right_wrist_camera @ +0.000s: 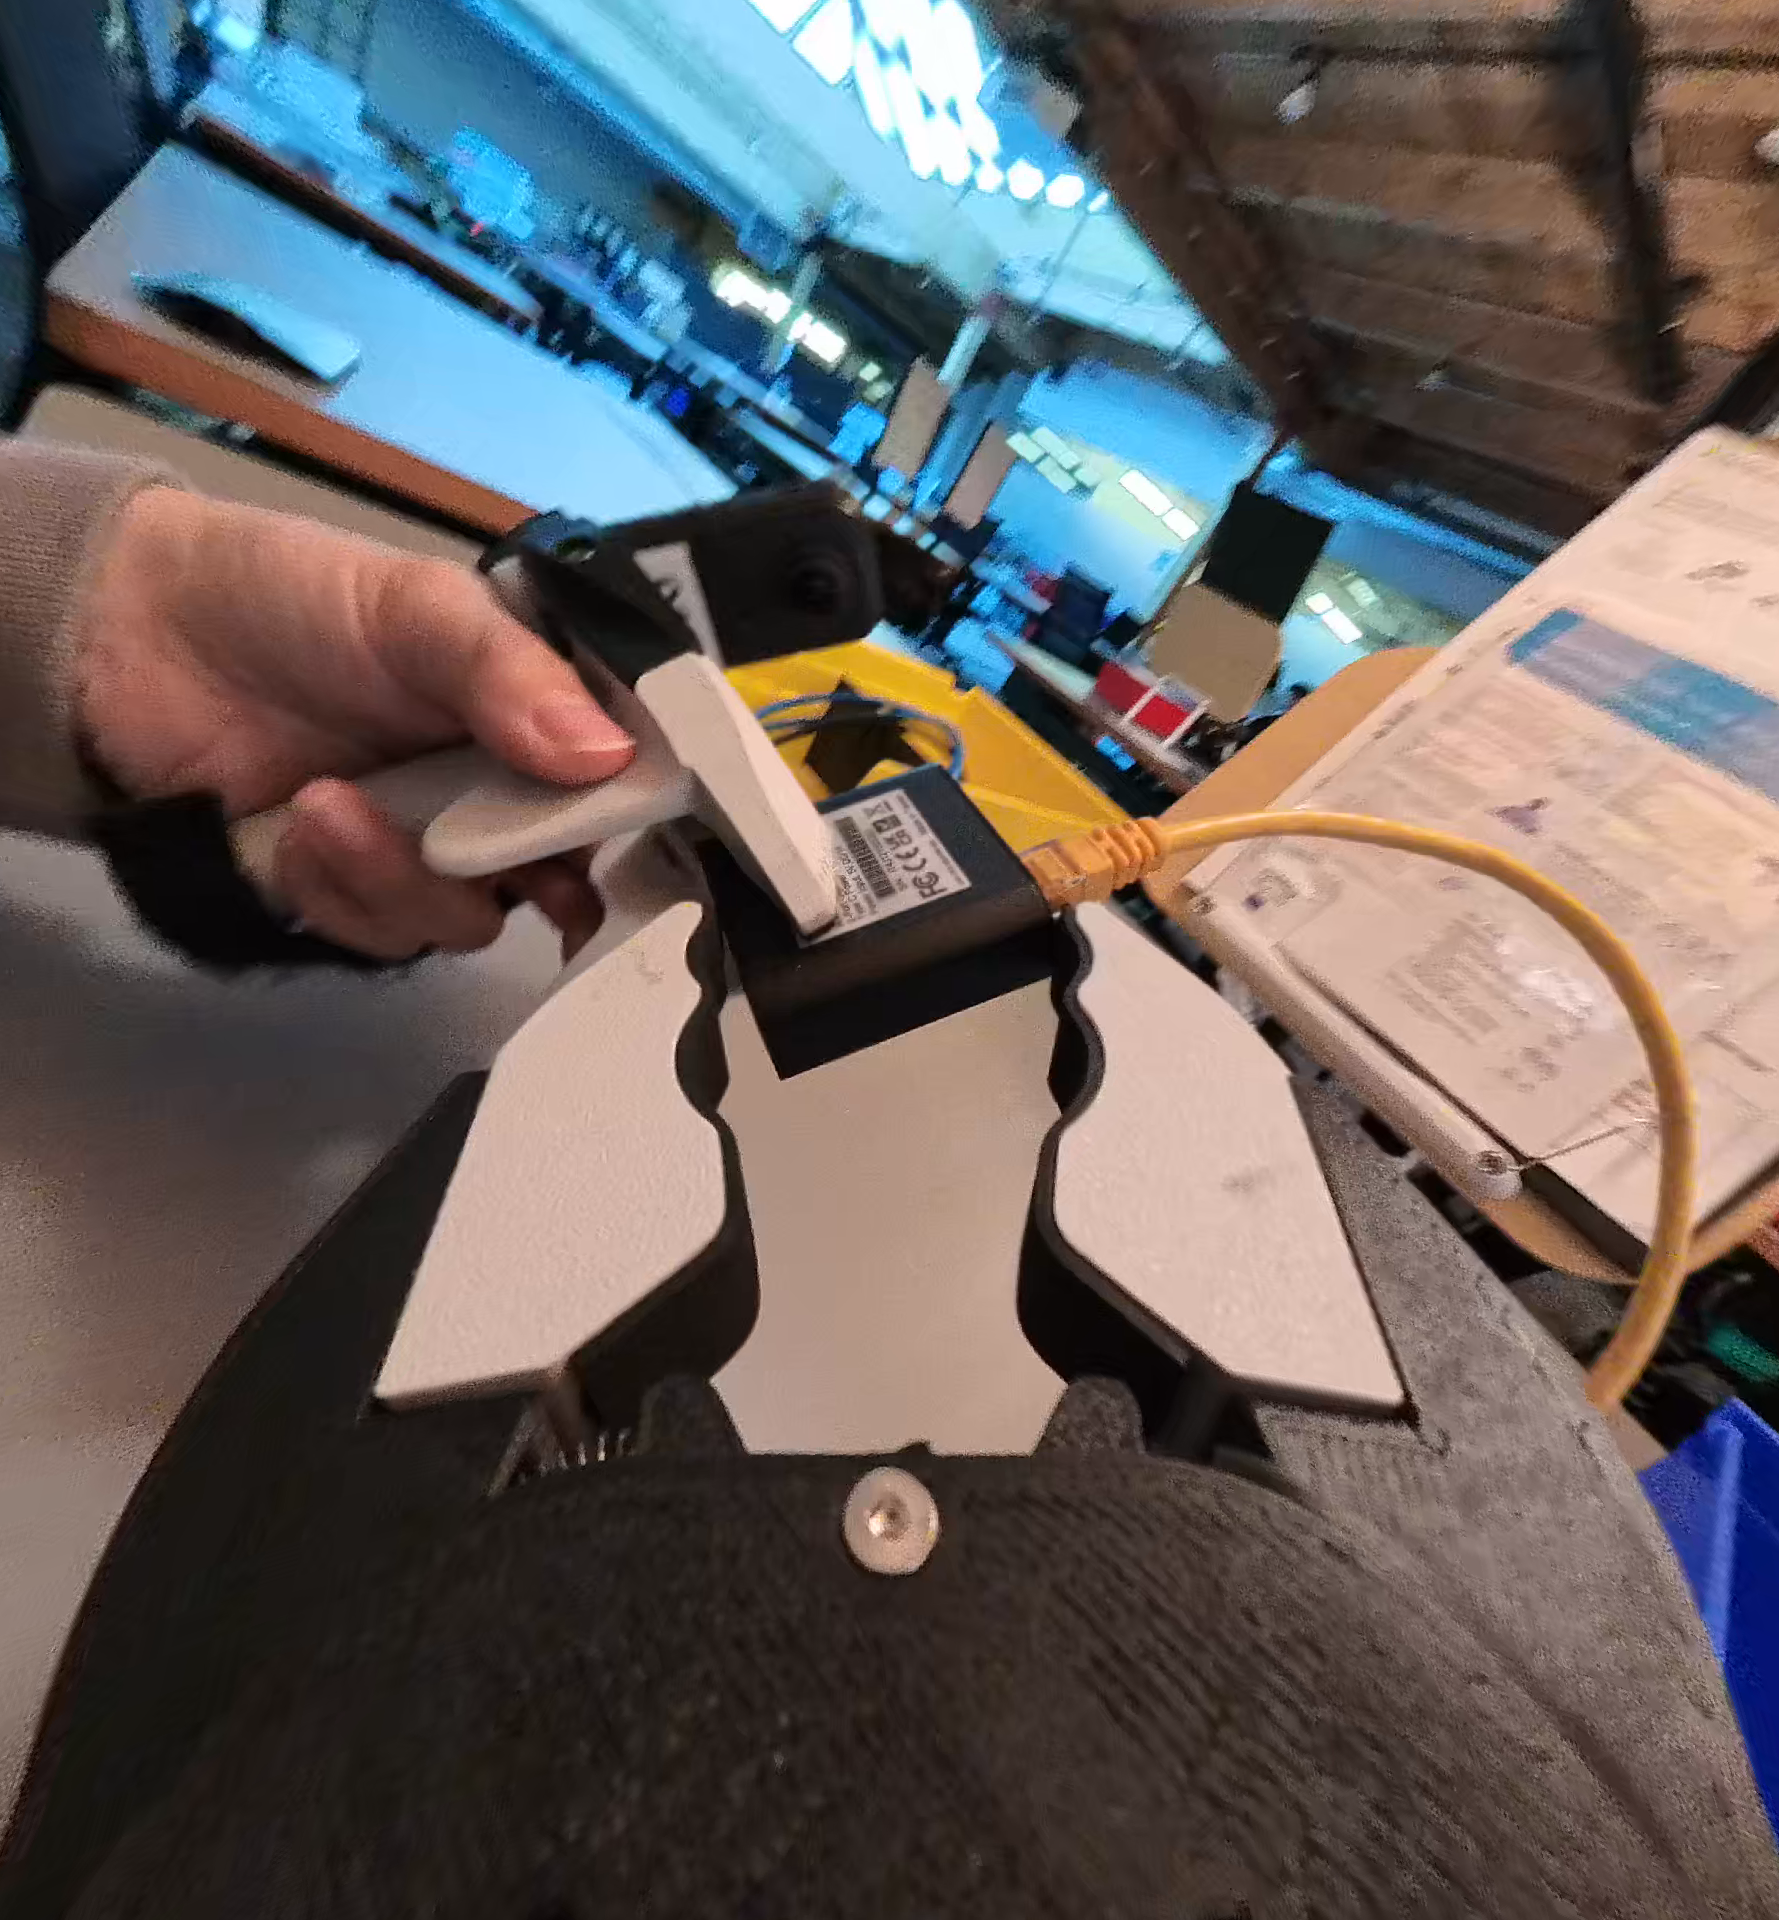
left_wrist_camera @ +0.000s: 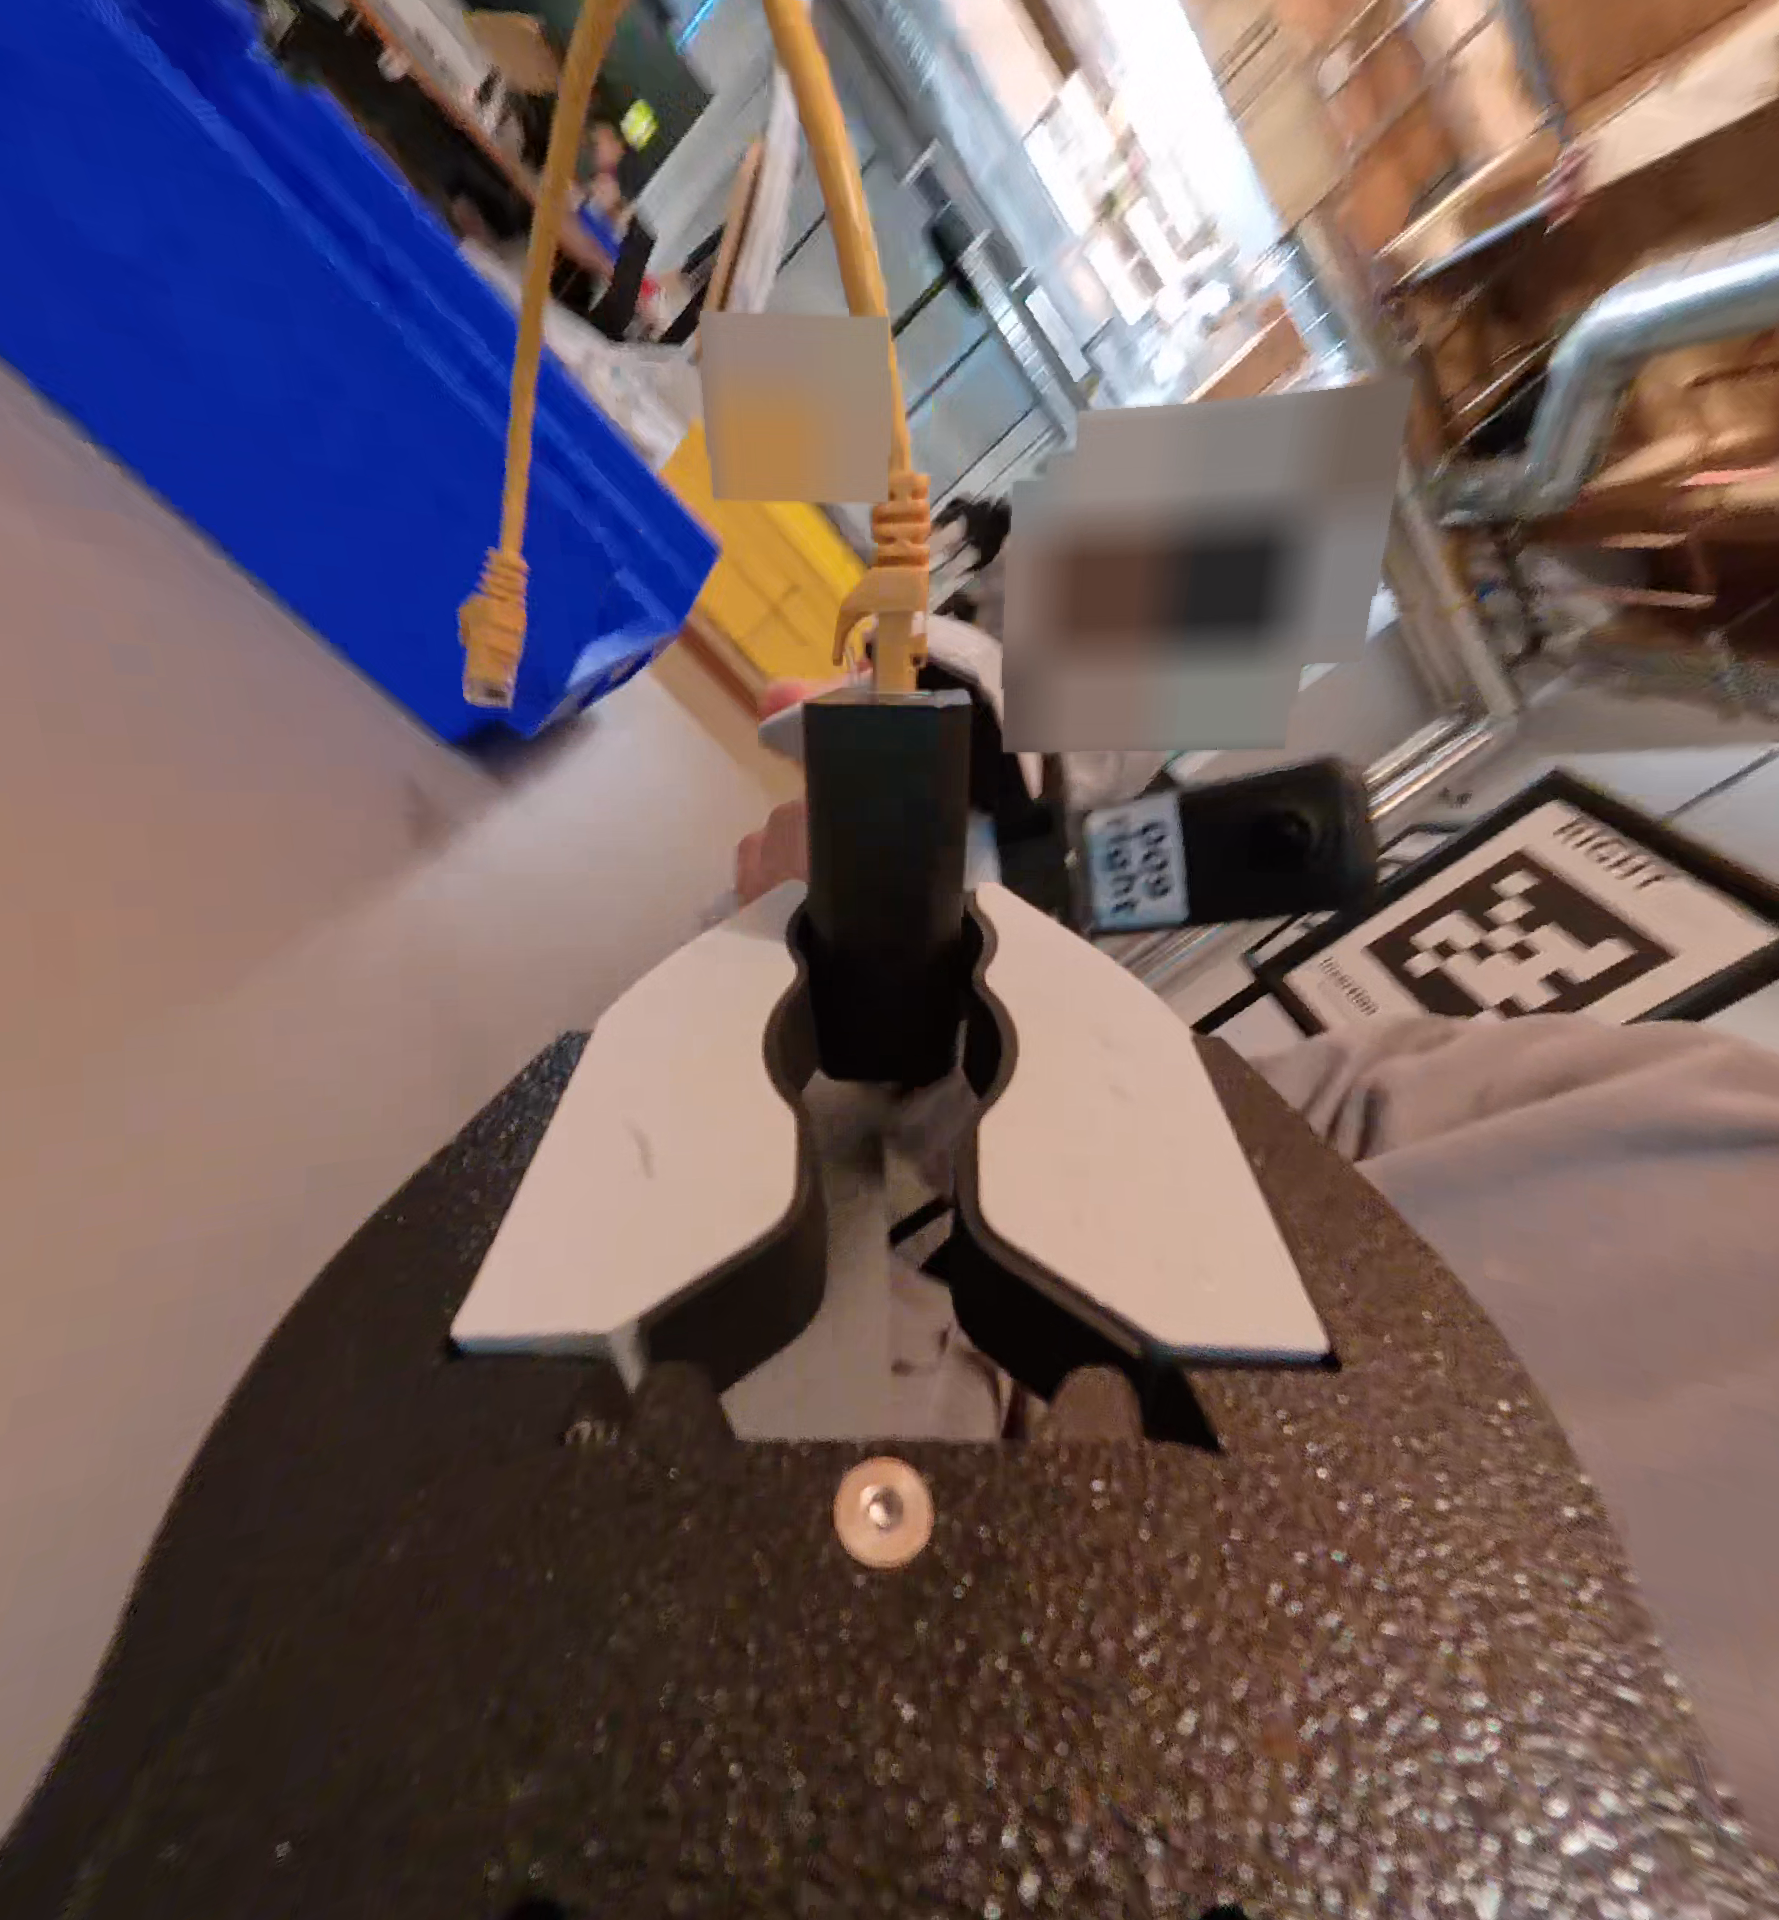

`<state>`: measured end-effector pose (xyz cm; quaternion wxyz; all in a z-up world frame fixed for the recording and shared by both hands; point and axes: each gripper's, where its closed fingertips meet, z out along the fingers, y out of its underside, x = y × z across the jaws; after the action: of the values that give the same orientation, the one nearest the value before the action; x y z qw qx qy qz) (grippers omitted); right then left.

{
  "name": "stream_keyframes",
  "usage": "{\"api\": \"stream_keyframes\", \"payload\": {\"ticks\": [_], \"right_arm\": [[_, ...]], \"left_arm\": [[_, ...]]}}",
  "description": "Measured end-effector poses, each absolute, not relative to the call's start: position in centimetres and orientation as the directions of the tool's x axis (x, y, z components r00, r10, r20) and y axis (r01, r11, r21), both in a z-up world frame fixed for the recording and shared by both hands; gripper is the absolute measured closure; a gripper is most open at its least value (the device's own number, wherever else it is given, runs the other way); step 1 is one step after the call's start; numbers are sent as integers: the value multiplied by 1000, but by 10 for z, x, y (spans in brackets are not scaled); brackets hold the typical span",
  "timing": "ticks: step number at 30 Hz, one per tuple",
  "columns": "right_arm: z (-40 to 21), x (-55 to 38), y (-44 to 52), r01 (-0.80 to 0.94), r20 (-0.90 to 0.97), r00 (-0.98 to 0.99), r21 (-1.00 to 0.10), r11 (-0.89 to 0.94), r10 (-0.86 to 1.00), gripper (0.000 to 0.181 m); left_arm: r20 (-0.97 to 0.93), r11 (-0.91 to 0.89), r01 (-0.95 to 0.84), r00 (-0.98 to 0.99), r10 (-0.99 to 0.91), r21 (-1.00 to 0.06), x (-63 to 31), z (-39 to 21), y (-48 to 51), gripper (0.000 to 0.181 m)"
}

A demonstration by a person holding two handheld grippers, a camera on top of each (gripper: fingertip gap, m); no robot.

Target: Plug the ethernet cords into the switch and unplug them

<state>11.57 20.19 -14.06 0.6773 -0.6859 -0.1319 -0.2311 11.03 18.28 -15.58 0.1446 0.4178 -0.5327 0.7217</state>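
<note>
Black switch (left_wrist_camera: 885, 894): one, clamped by left tool (left_wrist_camera: 885, 997), right tool (right_wrist_camera: 890, 966); yellow cord (left_wrist_camera: 890, 582): one

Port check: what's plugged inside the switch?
One yellow ethernet cord plug sits in the switch; the other plug dangles free. Other ports hidden; left fingers partly cover its label.

Matt black plastic switch (right_wrist_camera: 895, 935) with glossy paper label (right_wrist_camera: 900, 847); beside switch, smooth yellow rubbery cord (right_wrist_camera: 1487, 862). Rough, speckled black left gripper (left_wrist_camera: 883, 997) body; matt white fingers (left_wrist_camera: 687, 1132).
</note>
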Motion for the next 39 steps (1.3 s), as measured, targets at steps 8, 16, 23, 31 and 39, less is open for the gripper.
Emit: {"api": "stream_keyframes", "payload": {"ticks": [8,16,23,31,39], "right_arm": [[-147,74,189,685,661,720,-725,-69,210,104],[-193,54,196,735,612,672,-620,-276,417,96],[-214,42,196,700,530,674,-681,-216,514,114],[-172,128,208,324,342,938,-926,-194,-64,116],[-171,122,211,347,357,930,-931,-111,-83,117]], "left_arm": [[790,-34,-805,-573,-219,-593,67,-184,204,158],[780,253,-808,-584,-226,-532,35,-213,191,158],[778,362,-771,-606,-165,-524,20,-218,180,158],[744,-315,-677,-564,-357,-665,113,-164,210,154],[813,-286,-761,-544,-210,-583,105,-171,183,157]]}}
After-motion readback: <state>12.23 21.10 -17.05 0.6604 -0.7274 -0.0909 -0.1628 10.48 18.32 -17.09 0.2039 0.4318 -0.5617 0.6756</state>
